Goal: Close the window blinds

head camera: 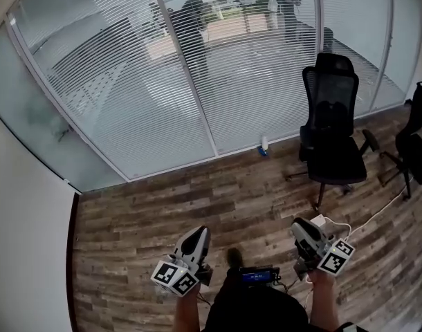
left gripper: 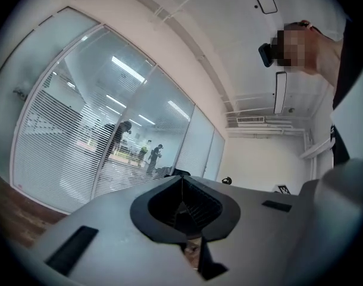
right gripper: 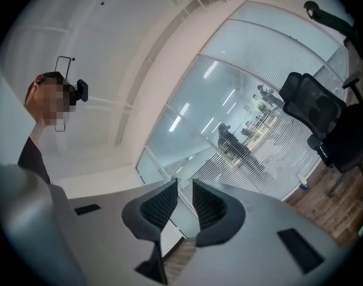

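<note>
**Both claws held low, well back from the window blinds**

A curved glass wall fills the top of the head view, and the blinds [head camera: 128, 95] hang across its panels from the left edge to the right. Their slats lie flat enough that you can see people standing in the room behind the glass. You are well apart from the blinds, and neither claw touches them.

A wood-plank floor [head camera: 197, 199] lies between you and the glass. A plain white wall [head camera: 24, 241] runs down your left side.

A black office chair [head camera: 332, 137] stands on the floor to your right, near the glass. A second dark chair [head camera: 418, 137] is partly cut off at the right edge.

Your left claw [head camera: 199, 232] sits low in front of you and points toward the window. Its two jaws are pressed together, and nothing is between them.

Your right claw [head camera: 299, 223] is beside it, on the other side of your body. Its jaws stand a narrow gap apart, and nothing is between them.

A small white bottle [head camera: 264, 144] stands on the floor at the foot of the glass.
</note>
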